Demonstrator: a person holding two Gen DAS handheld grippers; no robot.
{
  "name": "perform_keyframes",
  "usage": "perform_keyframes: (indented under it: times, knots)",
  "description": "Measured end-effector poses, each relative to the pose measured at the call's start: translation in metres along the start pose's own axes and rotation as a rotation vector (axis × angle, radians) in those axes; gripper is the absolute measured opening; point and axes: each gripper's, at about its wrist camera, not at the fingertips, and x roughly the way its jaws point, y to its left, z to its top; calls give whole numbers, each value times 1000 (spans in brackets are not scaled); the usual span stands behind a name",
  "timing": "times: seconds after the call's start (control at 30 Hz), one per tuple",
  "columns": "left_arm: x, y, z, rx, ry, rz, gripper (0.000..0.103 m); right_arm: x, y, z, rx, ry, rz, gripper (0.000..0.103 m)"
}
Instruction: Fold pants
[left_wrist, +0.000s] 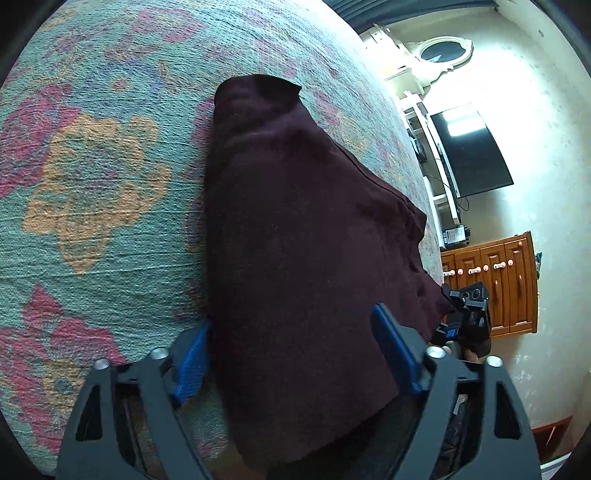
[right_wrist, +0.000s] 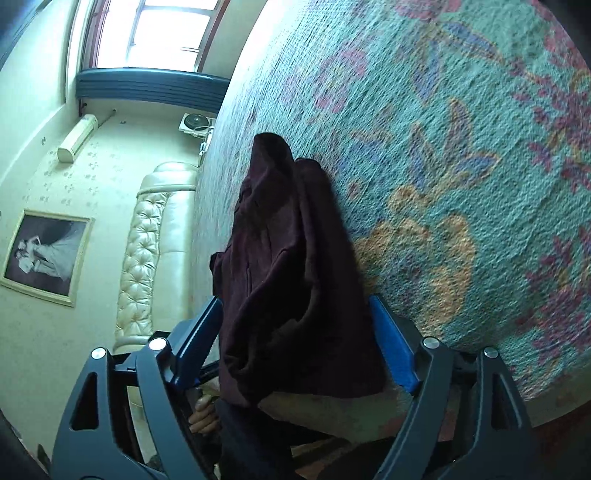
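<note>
Left gripper (left_wrist: 291, 354): blue fingers (left_wrist: 192, 363) spread wide, one each side of the pants' near end, not pinching.
Pants (left_wrist: 295, 240): dark maroon, lying on the floral rug (left_wrist: 92, 166), running away from the camera; near edge between the fingers.
Right gripper (left_wrist: 467, 315): seen beyond the pants' right edge.
Background, left view: television (left_wrist: 469, 153), wooden cabinet (left_wrist: 495, 280).
Right gripper, own view (right_wrist: 295, 341): fingers (right_wrist: 393, 347) spread, bunched pants (right_wrist: 291, 266) between them; grip cannot be told.
Background, right view: sofa (right_wrist: 155, 236), picture (right_wrist: 46, 254), window (right_wrist: 166, 33).
</note>
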Motion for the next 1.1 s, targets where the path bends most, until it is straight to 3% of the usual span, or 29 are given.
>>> perform_keyframes:
  times: [0.03, 0.07, 0.13, 0.23, 0.33, 0.63, 1.1]
  knots:
    - [3, 0, 1, -6, 4, 39, 51, 6, 5, -4, -24, 8, -37, 71]
    - [3, 1, 1, -15, 2, 44, 48, 10, 8, -6, -40, 10, -79, 65]
    - [3, 4, 2, -38, 0, 30, 32, 13, 7, -8, -29, 12, -85, 45]
    - [-2, 5, 2, -50, -12, 26, 16, 13, 3, -13, -7, -1, -52, 38]
    - [-7, -1, 1, -12, -29, 70, 11, 15, 6, -17, -4, -21, -39, 36]
    - [-19, -7, 1, 47, -77, 146, 8, 25, 25, -27, -17, -36, -31, 35]
    - [-88, 31, -11, 24, -146, 274, 8, 106, 86, -47, -91, 115, -16, 35]
